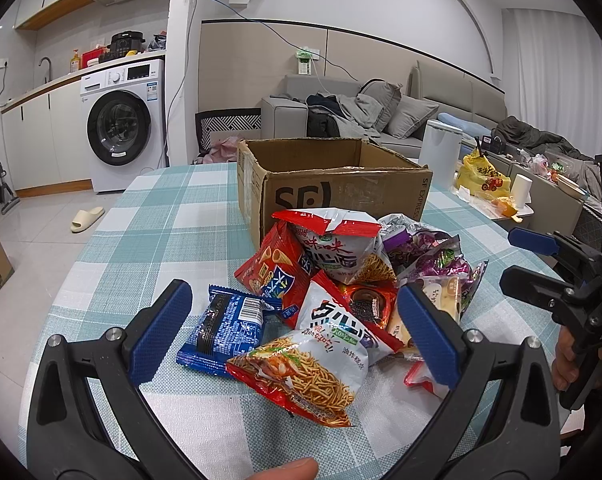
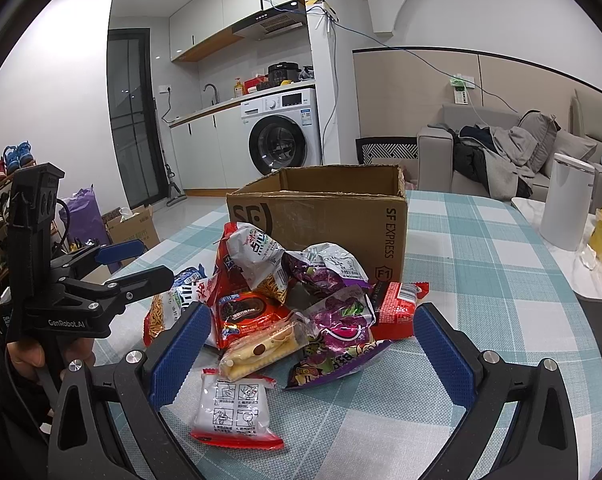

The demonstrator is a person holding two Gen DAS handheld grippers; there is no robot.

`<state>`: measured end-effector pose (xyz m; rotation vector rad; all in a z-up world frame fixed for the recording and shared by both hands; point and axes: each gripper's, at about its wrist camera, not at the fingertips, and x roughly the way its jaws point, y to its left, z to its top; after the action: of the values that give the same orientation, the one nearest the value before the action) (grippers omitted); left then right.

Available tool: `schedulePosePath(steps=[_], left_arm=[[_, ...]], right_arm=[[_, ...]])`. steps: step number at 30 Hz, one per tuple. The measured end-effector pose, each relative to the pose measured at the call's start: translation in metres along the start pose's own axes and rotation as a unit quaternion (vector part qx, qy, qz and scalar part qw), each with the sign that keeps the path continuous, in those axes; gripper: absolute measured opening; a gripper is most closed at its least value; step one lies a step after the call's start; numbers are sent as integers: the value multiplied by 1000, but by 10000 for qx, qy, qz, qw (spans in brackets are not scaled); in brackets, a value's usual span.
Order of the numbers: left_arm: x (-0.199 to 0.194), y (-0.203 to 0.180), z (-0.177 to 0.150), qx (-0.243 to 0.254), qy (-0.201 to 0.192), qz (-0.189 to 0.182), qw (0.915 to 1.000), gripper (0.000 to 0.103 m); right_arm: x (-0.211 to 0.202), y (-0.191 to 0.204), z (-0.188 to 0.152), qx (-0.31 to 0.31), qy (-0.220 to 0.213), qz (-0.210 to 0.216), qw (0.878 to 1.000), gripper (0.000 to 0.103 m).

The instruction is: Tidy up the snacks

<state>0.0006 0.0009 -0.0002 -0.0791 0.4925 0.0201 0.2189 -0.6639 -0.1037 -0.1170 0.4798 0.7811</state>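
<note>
A heap of snack packets lies on the checked tablecloth point(image 1: 161, 216) in front of an open cardboard box point(image 1: 333, 176), also seen as the box point(image 2: 325, 208). My left gripper point(image 1: 295, 334) is open above the near side of the heap, over a noodle-snack bag point(image 1: 305, 376) and a blue biscuit packet point(image 1: 225, 328). My right gripper point(image 2: 313, 352) is open too, hovering over a white-and-red packet point(image 2: 233, 412), a biscuit stick pack point(image 2: 261, 350) and purple bags point(image 2: 341, 320). Neither holds anything. Each gripper shows in the other's view: right gripper point(image 1: 541, 264), left gripper point(image 2: 137, 262).
A white appliance point(image 2: 567, 204) and a yellow bag point(image 1: 483, 178) sit on a side table to the right. Beyond the table stand a washing machine point(image 1: 121, 124) and a sofa point(image 1: 381, 116). A cardboard carton point(image 2: 135, 226) rests on the floor at left.
</note>
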Motion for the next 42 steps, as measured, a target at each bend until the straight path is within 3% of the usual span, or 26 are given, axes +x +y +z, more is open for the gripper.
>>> schedulePosePath(steps=[23, 34, 42], left_arm=[[5, 4, 1, -71, 49, 2, 10000, 102], [5, 6, 2, 65, 148, 64, 9998, 102], [8, 0, -4, 221, 503, -90, 9984, 102]], right_arm=[[1, -2, 1, 49, 77, -206, 9997, 103], [11, -2, 0, 172, 577, -194, 9980, 103], [19, 1, -10, 419, 1110, 158, 9928, 103]])
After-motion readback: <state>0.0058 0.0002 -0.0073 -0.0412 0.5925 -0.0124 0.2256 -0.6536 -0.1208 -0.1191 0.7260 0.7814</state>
